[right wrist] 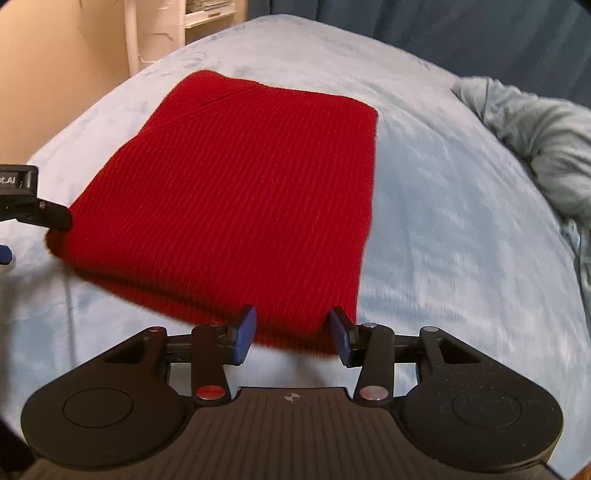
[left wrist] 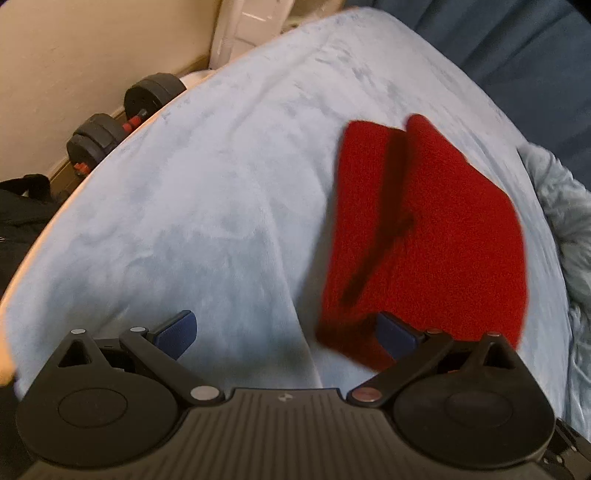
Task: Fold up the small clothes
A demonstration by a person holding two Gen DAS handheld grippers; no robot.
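Note:
A red knitted garment point(right wrist: 236, 192) lies folded flat on the pale blue blanket point(right wrist: 443, 221). In the left wrist view the garment point(left wrist: 436, 229) lies to the right, with a dark crease between two overlapping layers. My left gripper point(left wrist: 284, 332) is open wide, its right fingertip over the garment's near left corner, holding nothing. My right gripper point(right wrist: 291, 332) is open, its blue pads on either side of the garment's near edge without clamping it. Part of the left gripper point(right wrist: 33, 199) shows at the garment's left corner in the right wrist view.
A crumpled grey-blue cloth point(right wrist: 539, 147) lies at the right of the bed. Dark blue curtain point(right wrist: 480, 37) hangs behind. Black dumbbells point(left wrist: 122, 118) sit on the floor left of the bed by the wall. A white shelf unit point(right wrist: 177, 29) stands beyond the bed.

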